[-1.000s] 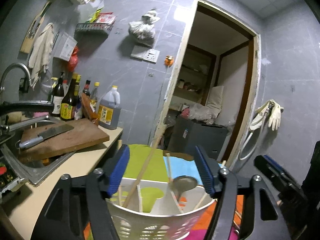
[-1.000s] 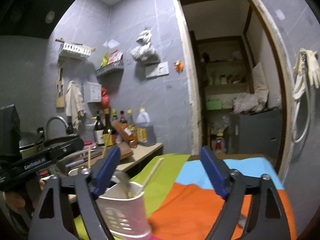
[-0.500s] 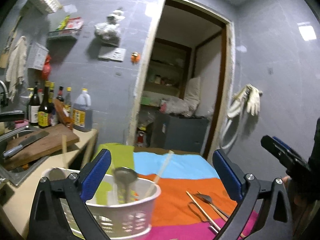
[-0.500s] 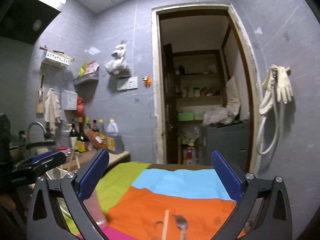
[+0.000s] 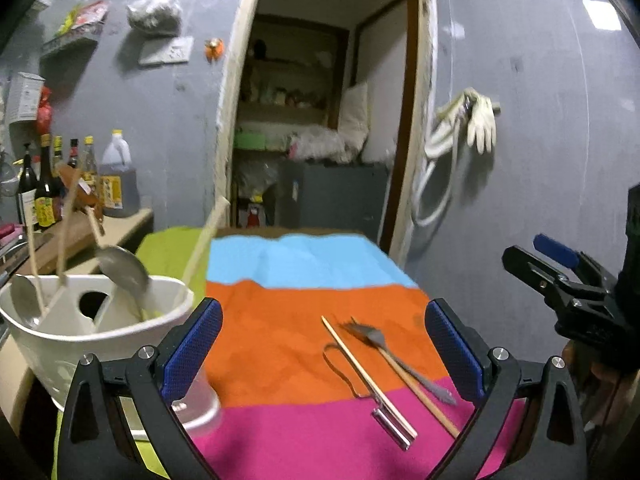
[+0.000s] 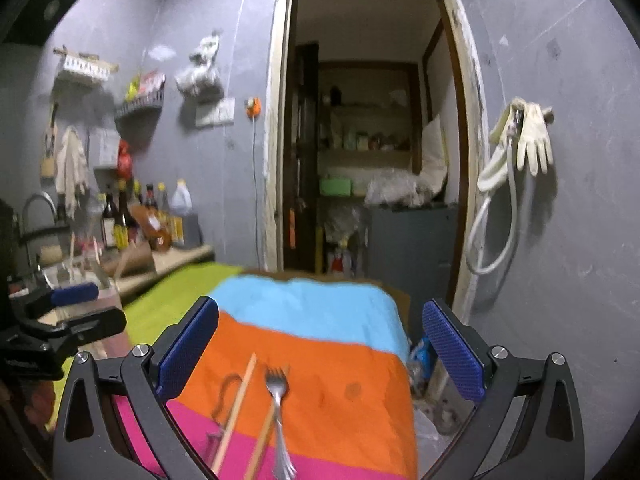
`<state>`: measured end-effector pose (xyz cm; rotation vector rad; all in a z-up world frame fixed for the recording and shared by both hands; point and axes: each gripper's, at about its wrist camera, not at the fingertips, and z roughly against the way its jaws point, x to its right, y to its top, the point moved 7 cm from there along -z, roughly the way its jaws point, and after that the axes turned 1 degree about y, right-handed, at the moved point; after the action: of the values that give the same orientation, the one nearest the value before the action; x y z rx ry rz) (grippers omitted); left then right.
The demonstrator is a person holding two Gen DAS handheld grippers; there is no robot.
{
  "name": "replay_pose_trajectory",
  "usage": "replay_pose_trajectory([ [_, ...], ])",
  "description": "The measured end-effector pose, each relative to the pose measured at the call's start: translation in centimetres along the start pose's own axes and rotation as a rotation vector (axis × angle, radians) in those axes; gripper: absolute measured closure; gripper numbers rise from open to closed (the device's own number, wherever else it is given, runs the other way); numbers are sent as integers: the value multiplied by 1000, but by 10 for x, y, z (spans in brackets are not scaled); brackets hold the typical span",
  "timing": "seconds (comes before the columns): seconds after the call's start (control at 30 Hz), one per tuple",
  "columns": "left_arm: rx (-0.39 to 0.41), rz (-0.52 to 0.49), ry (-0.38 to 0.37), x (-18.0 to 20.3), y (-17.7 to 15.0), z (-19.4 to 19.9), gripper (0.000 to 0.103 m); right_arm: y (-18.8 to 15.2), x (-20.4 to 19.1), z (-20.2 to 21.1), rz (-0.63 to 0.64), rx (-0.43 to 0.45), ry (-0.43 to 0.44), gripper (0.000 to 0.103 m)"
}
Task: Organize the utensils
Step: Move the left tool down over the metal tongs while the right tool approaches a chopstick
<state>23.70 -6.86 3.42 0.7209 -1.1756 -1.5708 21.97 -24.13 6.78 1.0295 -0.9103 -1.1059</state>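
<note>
Right wrist: fork (image 6: 277, 392) lengthwise (tines away), beside chopsticks (image 6: 236, 408)

A table draped in a striped cloth (image 5: 304, 344) of green, blue, orange and pink carries a white plastic utensil basket (image 5: 92, 336) at nine o'clock; two wooden chopsticks (image 5: 362, 372), a metal fork (image 5: 380, 344) and a metal peeler (image 5: 360, 392) lie at four o'clock.

Right wrist view: two pale wooden chopsticks (image 6: 236, 412) and grey metal fork (image 6: 279, 420) cut off at bottom edge, blurred; bent-wire metal tool (image 6: 224, 404) partly behind them. Left wrist view: white plastic utensil basket (image 5: 92, 332) lower part hidden behind gripper frame; dark glass bottle (image 5: 26, 196) labels too blurred to read.
</note>
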Motion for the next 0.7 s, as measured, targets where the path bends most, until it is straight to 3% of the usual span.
replay_pose_trajectory([
  [0.2,-103,-29,-16,11,-22,-27,4,-29,13,-16,-9,-130,29,3],
  [0.3,-161,-18,-35,13,-32,-41,8,-42,16,-24,-14,-190,52,14],
  [0.4,-234,-13,-61,15,-43,-57,18,-55,14,-33,-9,-253,83,24],
  [0.57,-375,-30,-89,19,-62,-81,51,-74,7,-48,23,-355,131,47],
  [0.7,-453,-6,-103,17,-75,-94,61,-92,1,-58,46,-430,159,56],
])
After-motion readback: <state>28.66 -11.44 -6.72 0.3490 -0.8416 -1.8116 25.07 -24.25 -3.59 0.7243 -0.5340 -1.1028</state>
